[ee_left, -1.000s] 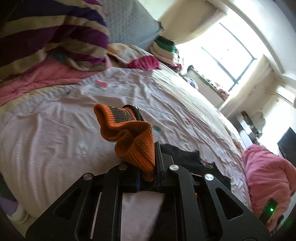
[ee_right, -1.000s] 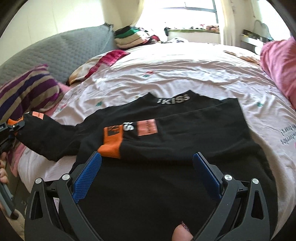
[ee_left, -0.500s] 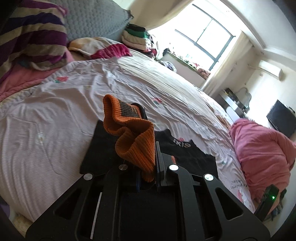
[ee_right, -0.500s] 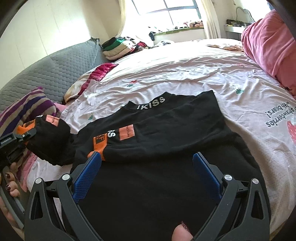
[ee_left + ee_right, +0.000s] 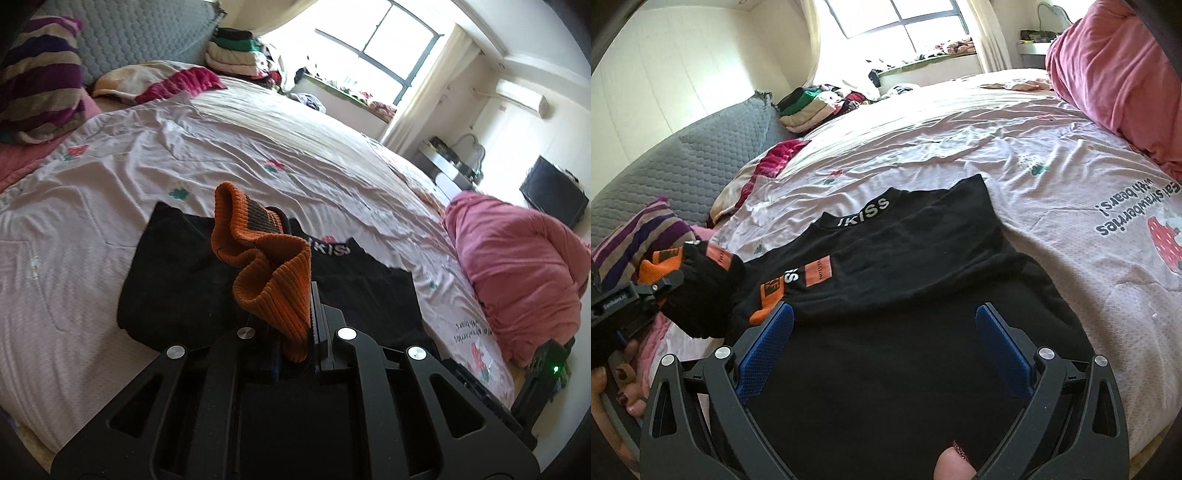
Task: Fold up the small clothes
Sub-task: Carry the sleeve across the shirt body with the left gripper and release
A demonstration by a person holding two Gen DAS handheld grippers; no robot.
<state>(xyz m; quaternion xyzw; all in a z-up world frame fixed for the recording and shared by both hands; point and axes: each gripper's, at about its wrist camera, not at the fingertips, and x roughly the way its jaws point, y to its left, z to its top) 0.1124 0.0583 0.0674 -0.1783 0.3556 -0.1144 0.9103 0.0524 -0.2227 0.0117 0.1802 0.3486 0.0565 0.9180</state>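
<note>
Sweater (image 5: 923,295) lies flat on the bed (image 5: 1015,155) just ahead of the wide, empty right gripper (image 5: 884,345), one sleeve already folded across its chest. Left gripper (image 5: 295,332) pinches the other sleeve's orange cuff (image 5: 269,269) above it; that sleeve and the body fold remain.

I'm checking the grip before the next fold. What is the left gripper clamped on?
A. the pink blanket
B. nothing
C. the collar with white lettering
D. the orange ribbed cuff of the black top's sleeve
D: the left gripper is shut on the orange ribbed cuff of the black top; the lettered collar lies flat.
</note>
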